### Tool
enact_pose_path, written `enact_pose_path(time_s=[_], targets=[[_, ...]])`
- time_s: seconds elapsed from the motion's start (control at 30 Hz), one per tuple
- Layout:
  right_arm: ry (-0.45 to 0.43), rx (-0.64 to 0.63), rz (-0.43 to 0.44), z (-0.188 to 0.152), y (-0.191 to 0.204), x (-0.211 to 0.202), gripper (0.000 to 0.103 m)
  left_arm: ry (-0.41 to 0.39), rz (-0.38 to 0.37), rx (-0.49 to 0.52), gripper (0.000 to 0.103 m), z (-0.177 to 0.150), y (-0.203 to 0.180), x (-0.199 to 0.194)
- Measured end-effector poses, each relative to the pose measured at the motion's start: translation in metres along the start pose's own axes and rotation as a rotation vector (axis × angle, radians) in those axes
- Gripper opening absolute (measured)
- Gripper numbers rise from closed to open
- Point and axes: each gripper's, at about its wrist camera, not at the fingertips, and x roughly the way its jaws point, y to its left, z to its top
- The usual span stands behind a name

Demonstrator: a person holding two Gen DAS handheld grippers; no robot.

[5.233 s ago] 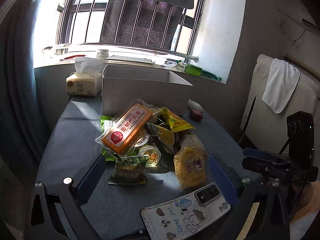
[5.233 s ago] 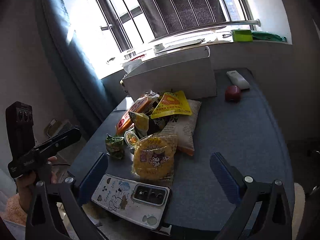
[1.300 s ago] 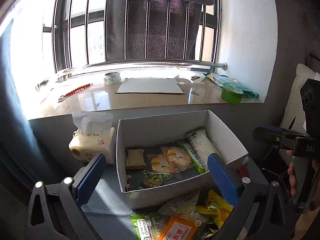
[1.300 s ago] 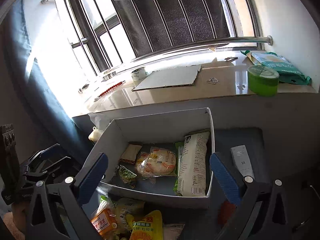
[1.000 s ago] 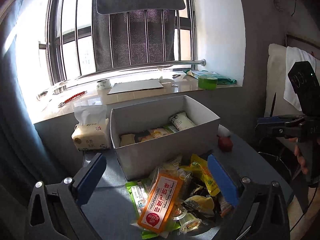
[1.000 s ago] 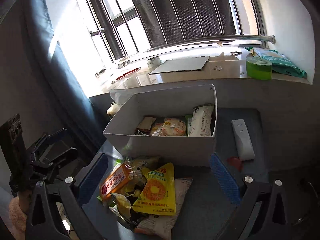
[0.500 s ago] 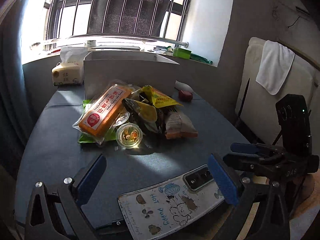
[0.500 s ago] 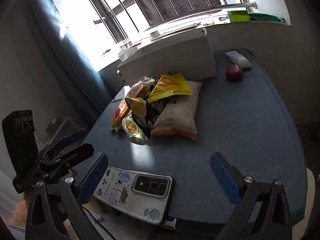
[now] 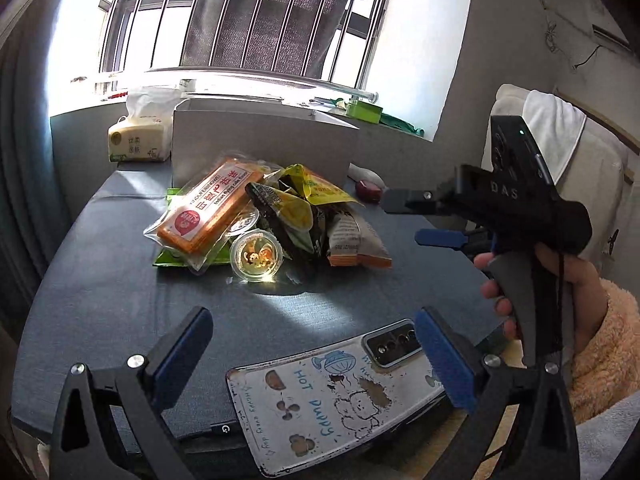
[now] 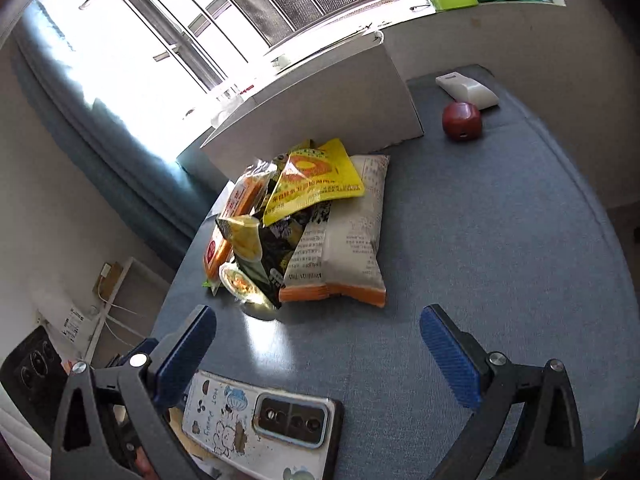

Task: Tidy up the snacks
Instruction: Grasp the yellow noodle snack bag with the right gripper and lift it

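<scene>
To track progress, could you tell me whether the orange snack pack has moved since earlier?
No. The orange snack pack still lies atop the left of the snack pile, just before the white box.

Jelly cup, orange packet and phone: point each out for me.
Jelly cup [image 9: 256,255], left wrist view, on its foil lid.
Orange packet [image 9: 208,210], left wrist view, on its label.
Phone [image 10: 256,426], right wrist view, on its printed case.
</scene>
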Motion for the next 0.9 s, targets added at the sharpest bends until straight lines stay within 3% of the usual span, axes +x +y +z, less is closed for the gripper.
enact_pose_path(time_s=[0.13, 0.23, 0.43, 0.5, 0.6, 0.7, 0.9], targets=[[-0.011, -0.063, 0.0, 0.051, 0.011, 0.025, 0.103, -0.022, 0.006, 0.001, 0.103, 0.002, 0.0, -0.008], [0.066, -0.09, -0.056, 0.082, 0.013, 0.061, 0.103, -0.029, 0.025, -0.003, 0.103, 0.002, 0.004, -0.011], [0.165, -0.182, -0.169, 0.1, 0.017, 0.113, 0.103, -0.03, 0.056, -0.031, 0.103, 0.0, 0.017, -0.017], [0.204, -0.217, -0.163, 0.096, 0.02, 0.122, 0.088, -0.024, 0.064, -0.042, 0.103, 0.0, 0.021, -0.016], [0.184, -0.286, -0.188, 0.09, 0.026, 0.116, 0.067, -0.015, 0.07, -0.069, 0.103, 0.0, 0.028, -0.014], [0.144, -0.255, -0.172, 0.09, 0.024, 0.099, 0.04, -0.014, 0.073, -0.085, 0.103, 0.002, 0.032, -0.013], [0.062, -0.208, -0.075, 0.091, 0.015, 0.059, 0.038, -0.011, 0.126, -0.046, 0.103, 0.015, 0.036, -0.01]])
